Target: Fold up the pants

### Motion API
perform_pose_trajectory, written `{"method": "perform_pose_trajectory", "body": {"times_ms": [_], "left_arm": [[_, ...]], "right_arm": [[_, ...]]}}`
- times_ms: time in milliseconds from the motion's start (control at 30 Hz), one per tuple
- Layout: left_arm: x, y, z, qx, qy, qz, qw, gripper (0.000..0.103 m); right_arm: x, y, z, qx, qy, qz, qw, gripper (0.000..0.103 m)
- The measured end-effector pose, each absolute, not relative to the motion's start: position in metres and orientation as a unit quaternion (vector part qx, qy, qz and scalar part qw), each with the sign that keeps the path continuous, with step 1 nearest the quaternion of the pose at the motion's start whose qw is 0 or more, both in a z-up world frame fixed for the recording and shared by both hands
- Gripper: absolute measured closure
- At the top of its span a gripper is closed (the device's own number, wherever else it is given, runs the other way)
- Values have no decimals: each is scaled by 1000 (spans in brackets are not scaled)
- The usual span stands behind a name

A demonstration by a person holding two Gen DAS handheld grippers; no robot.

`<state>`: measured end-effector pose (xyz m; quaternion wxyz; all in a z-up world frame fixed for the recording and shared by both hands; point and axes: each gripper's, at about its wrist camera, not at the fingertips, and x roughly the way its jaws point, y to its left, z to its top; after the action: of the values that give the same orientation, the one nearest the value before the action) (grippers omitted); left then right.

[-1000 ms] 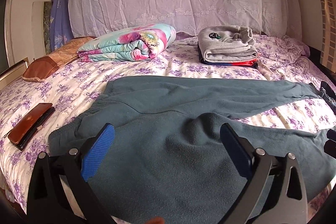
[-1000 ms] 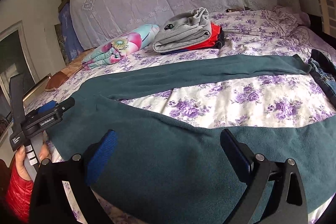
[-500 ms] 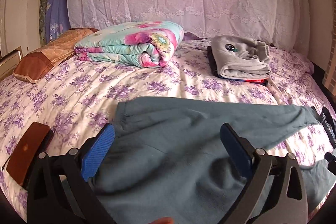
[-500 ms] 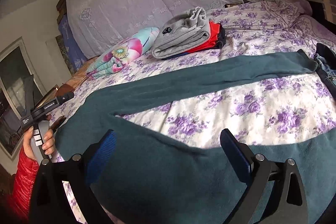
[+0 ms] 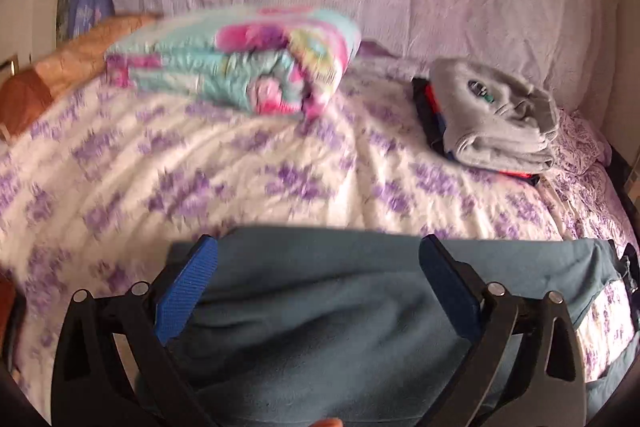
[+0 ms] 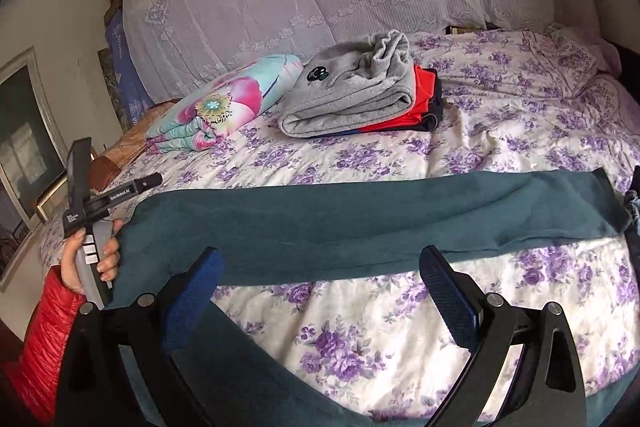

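Note:
Teal fleece pants (image 6: 360, 223) lie spread on the flowered bed, legs pointing right and apart, the far leg (image 6: 500, 211) stretched across the middle. In the left wrist view the pants (image 5: 320, 327) fill the space under and between the fingers. My left gripper (image 5: 320, 263) is open and empty, over the waist end. My right gripper (image 6: 320, 267) is open and empty, over the gap between the two legs. The left tool's handle (image 6: 92, 227) shows in the right wrist view at the pants' waist end.
A folded grey garment on red and dark clothes (image 6: 360, 95) sits at the back of the bed. A rolled floral quilt (image 6: 224, 107) and a tan pillow (image 5: 52, 75) lie at the back left. Dark clothing (image 6: 634, 203) lies at the right edge.
The left gripper has moved forward over the pants toward the far waist edge; its view is blurred. The right gripper has moved forward over the near leg. Both stayed open.

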<state>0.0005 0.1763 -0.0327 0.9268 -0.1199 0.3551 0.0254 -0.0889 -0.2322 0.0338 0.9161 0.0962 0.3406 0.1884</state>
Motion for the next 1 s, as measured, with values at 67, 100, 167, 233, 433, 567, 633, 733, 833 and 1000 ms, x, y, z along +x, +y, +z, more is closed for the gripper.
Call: {"method": "perform_pose_trajectory", "body": {"times_ms": [67,100,167,233,433,567,633,733,833,1000], "left_arm": [[4,183,-37,-148,372,-14,916,5],[2,185,-35,-150,363,-10,919,5],[-4,189,-27,-144,343,-1,928,5],[-8,195,-22,-140,330,-3,933,5],[-5,244,-27,-233,348,5,908,5],[-7,274,-37,-304,359,-1,882,5],[-6,278,-41,-317,363,-14,876,5],[0,267,-42,-279,378,-15,882,5],[5,250,-41,-230,393,-31,890,5],[11,242,-47,-218,404,-48,887,5]], "right_arm": [[-72,-226,29,71,356,182,914,4],[-63,-223,28,59,360,182,913,4],[-39,-219,28,46,367,191,909,4],[-12,-221,28,62,375,200,903,4],[48,-204,23,75,394,255,880,11],[60,-169,12,-28,399,313,861,17],[61,-152,2,-98,390,335,852,17],[67,-141,-16,-165,387,343,840,17],[79,-148,-27,-138,409,353,830,21],[70,-159,-17,-107,387,375,835,96]]}}
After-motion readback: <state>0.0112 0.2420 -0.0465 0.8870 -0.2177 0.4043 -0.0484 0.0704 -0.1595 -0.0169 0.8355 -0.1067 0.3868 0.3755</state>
